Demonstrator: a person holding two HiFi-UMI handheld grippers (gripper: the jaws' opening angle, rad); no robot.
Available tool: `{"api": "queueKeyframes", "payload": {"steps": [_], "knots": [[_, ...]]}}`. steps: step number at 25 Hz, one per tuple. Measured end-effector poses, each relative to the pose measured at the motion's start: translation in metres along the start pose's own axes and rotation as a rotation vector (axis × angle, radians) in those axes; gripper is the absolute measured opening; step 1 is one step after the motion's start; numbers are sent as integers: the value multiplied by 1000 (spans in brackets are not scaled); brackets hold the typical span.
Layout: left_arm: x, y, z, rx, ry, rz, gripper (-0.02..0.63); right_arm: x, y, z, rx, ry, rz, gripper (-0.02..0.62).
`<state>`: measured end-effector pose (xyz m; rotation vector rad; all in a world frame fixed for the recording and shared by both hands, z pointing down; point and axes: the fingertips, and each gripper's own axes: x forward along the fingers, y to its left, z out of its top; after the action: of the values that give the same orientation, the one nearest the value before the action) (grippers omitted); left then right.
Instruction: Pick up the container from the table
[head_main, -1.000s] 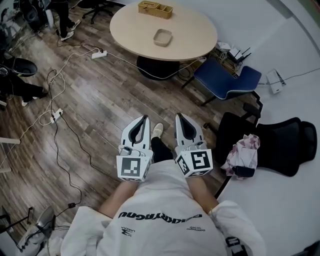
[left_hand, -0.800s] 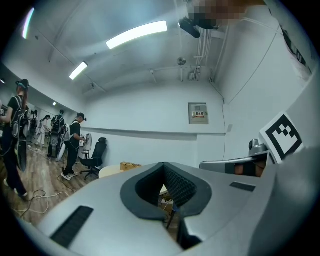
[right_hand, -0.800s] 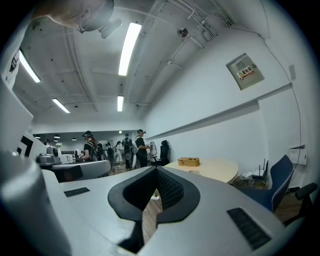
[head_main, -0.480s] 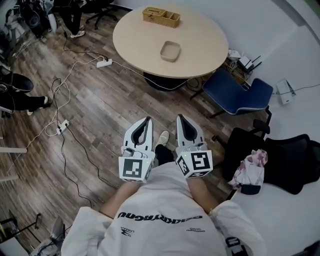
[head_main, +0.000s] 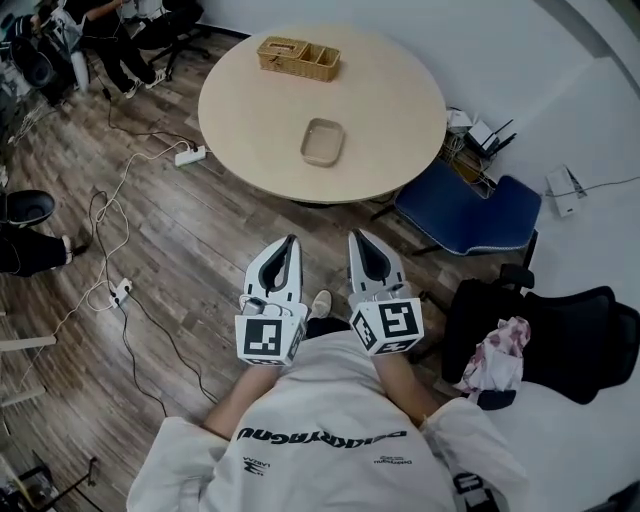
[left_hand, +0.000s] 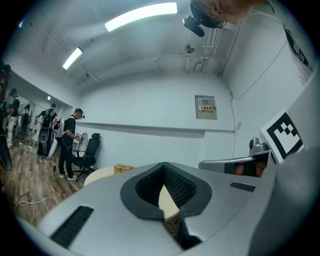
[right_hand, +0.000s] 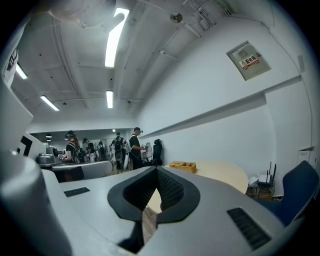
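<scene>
The container (head_main: 323, 141) is a small shallow beige tray lying on the round beige table (head_main: 400, 110), toward its near side. Both grippers are held close to the person's body, well short of the table and over the wood floor. The left gripper (head_main: 291, 239) and the right gripper (head_main: 354, 234) sit side by side, each shut with nothing between its jaws. In the left gripper view the left gripper (left_hand: 164, 165) points toward the table (left_hand: 100, 175). The right gripper (right_hand: 156, 169) also faces the table (right_hand: 225, 172). The tray does not show in either gripper view.
A wicker organiser box (head_main: 297, 57) stands at the table's far edge. A blue chair (head_main: 465, 205) is right of the table, and a black office chair (head_main: 560, 310) with a cloth (head_main: 495, 345) on it is nearer. Cables and a power strip (head_main: 188, 155) lie on the floor at left. People (head_main: 110, 20) stand far left.
The table and the tray sit lower and larger in the head view, so the person has come closer to them. Both grippers keep their place in front of the body, still shut.
</scene>
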<state>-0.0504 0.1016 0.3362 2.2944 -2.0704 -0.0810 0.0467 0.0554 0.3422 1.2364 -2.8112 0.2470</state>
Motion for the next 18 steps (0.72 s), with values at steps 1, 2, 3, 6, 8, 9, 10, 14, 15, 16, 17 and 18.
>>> {"api": "queueKeyframes", "payload": {"steps": [1, 2, 3, 6, 8, 9, 10, 14, 15, 16, 17, 18], "knots": [[13, 1, 1, -2, -6, -11, 15, 9, -8, 3, 2, 0, -4, 32], [24, 2, 1, -4, -8, -18, 15, 17, -15, 6, 6, -1, -7, 32], [34, 3, 1, -5, -4, -23, 15, 25, -22, 8, 11, -1, -10, 32], [58, 5, -2, -1, 6, -27, 15, 44, -39, 10, 24, 2, -20, 32], [72, 7, -3, 8, 13, -45, 15, 56, -44, 8, 30, 11, -21, 32], [78, 8, -3, 12, 18, -56, 15, 62, -45, 7, 32, 18, -21, 32], [84, 10, -5, 14, 24, -63, 15, 67, -46, 5, 35, 26, -21, 32], [110, 25, -13, -10, 73, -64, 15, 96, -53, -4, 56, 62, -33, 32], [118, 31, -15, -14, 88, -66, 15, 105, -55, -6, 62, 70, -37, 32], [126, 37, -19, -11, 95, -73, 15, 115, -57, -8, 66, 78, -42, 32], [135, 43, -22, -3, 97, -83, 15, 125, -59, -9, 69, 85, -48, 32], [145, 48, -24, 3, 101, -93, 15, 135, -63, -10, 70, 91, -57, 32]]}}
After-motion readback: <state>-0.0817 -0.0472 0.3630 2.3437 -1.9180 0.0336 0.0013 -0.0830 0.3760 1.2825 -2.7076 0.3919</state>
